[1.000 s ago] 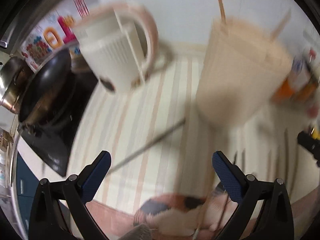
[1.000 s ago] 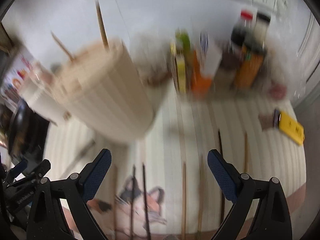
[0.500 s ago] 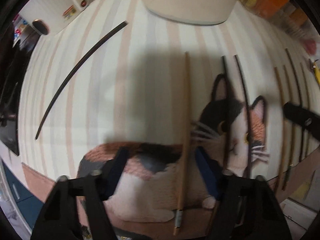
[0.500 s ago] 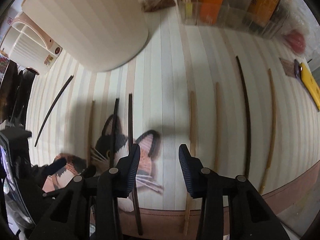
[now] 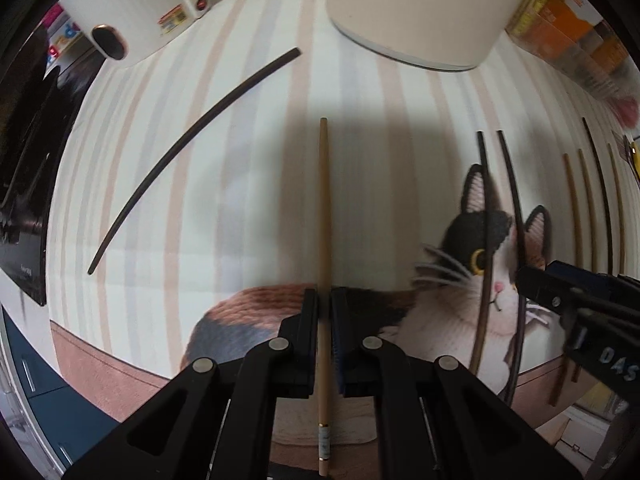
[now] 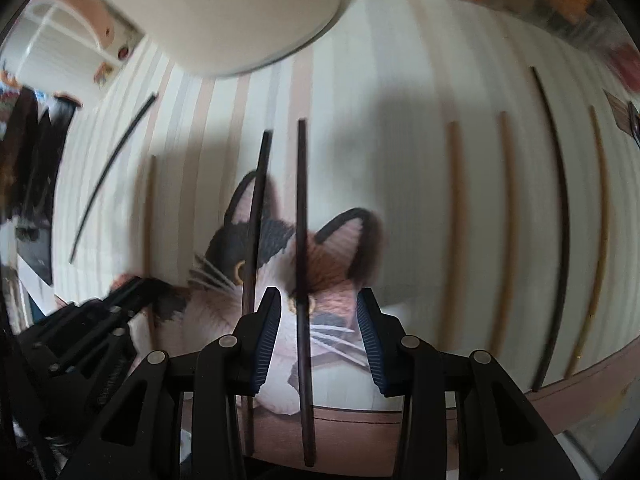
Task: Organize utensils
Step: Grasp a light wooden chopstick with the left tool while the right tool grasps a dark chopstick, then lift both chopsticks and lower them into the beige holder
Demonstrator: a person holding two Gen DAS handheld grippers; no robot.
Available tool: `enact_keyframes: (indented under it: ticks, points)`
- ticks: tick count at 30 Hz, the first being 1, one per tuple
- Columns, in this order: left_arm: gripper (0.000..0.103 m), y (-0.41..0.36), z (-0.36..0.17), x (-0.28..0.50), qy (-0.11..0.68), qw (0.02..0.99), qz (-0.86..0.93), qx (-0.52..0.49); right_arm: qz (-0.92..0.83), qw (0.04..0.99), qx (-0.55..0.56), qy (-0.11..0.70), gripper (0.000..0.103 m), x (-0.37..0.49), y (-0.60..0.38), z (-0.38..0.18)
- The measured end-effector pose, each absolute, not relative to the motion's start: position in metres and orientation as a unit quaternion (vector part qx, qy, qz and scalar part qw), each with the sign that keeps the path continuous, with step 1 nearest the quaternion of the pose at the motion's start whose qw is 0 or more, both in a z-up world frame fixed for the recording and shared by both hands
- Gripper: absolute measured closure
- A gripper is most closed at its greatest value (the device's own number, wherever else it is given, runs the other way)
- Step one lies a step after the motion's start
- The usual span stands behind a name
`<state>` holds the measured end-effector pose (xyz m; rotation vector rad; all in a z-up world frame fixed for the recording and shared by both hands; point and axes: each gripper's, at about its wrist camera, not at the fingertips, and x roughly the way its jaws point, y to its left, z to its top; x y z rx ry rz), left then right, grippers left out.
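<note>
Four dark chopsticks [image 6: 301,240], four light wooden chopsticks [image 5: 324,240], one beige container [image 5: 420,8].

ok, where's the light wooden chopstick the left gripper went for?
In the left wrist view the light wooden chopstick lies mid-frame on the striped mat, clamped by the left gripper, left of the cat picture.

You see a striped cat mat [image 5: 248,184] covering the surface, a white appliance [image 5: 132,4] far left, and seasoning boxes [image 5: 568,20] far right.
</note>
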<state>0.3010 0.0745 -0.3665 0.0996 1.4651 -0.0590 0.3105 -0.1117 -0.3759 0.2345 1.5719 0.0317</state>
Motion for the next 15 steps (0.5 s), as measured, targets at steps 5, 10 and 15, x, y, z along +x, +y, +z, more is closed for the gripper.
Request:
enact_keyframes:
  ticks: [5,10,15]
  points:
    - [0.099,0.08,-0.367,0.296,0.664,0.746,-0.019,0.049,0.01,0.701,0.044,0.712,0.073,0.316,-0.088,-0.379]
    - [0.099,0.072,-0.372,0.288,0.659,0.751,-0.015,0.053,0.009,0.712,0.006,0.703,0.097,0.313,-0.083,-0.379]
    - [0.099,0.066,-0.376,0.294,0.658,0.751,-0.018,0.059,0.016,0.715,0.029,0.698,0.098,0.309,-0.095,-0.378]
